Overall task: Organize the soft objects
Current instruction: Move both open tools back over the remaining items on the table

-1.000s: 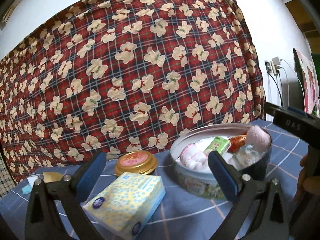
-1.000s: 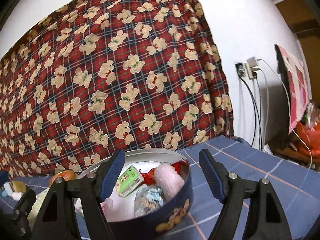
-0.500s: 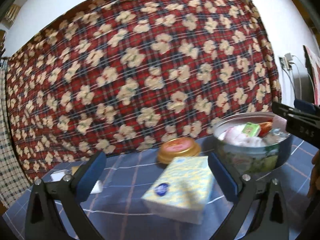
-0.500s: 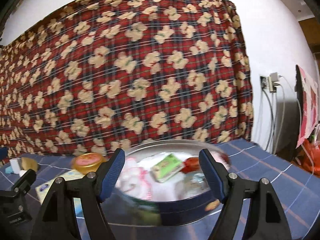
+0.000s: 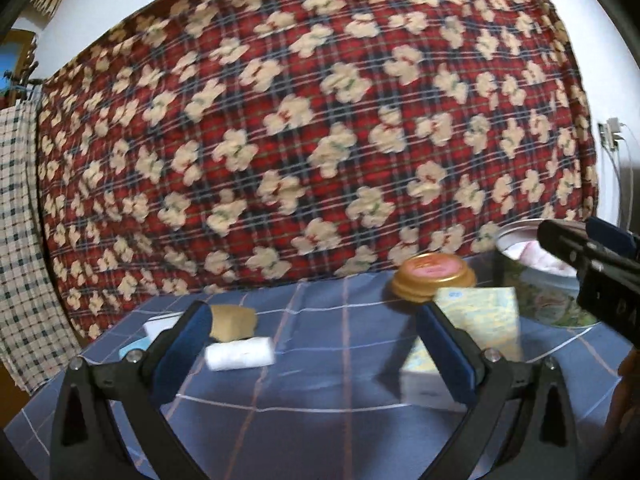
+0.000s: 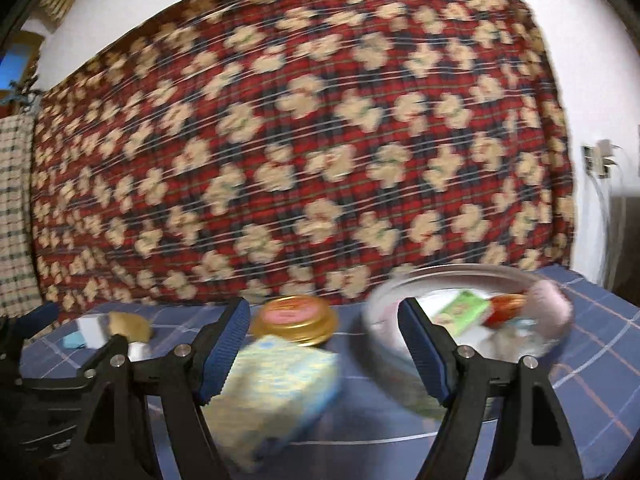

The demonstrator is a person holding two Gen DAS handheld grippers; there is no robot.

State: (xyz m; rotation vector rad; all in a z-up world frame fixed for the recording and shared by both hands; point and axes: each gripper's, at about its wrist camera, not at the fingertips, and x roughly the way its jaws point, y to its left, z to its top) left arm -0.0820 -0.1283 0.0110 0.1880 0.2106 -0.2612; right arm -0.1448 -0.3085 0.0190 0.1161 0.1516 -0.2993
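My left gripper (image 5: 312, 344) is open with nothing between its blue pads. Ahead of it on the blue checked cloth (image 5: 320, 380) lie a white roll (image 5: 239, 353) and a tan sponge (image 5: 233, 322). A yellow-and-blue tissue pack (image 5: 476, 320) lies to the right, partly behind the right finger. My right gripper (image 6: 324, 344) is open and holds nothing; the tissue pack (image 6: 276, 384) lies just below its gap. A round tin (image 6: 464, 316) at the right holds a green packet (image 6: 464, 310), a pink plush and other soft things.
A gold jar lid (image 5: 434, 276) sits behind the tissue pack, also seen as the gold lid (image 6: 296, 318) in the right wrist view. A red plaid blanket with bear prints (image 5: 312, 140) hangs behind the table. The right gripper's body (image 5: 592, 276) crosses the left view's right edge. Small white and blue items (image 6: 86, 334) lie far left.
Both views have swung left. The tin has slid toward the right edge, the tissue pack has shifted right, and the white roll and tan sponge have come into the left view.
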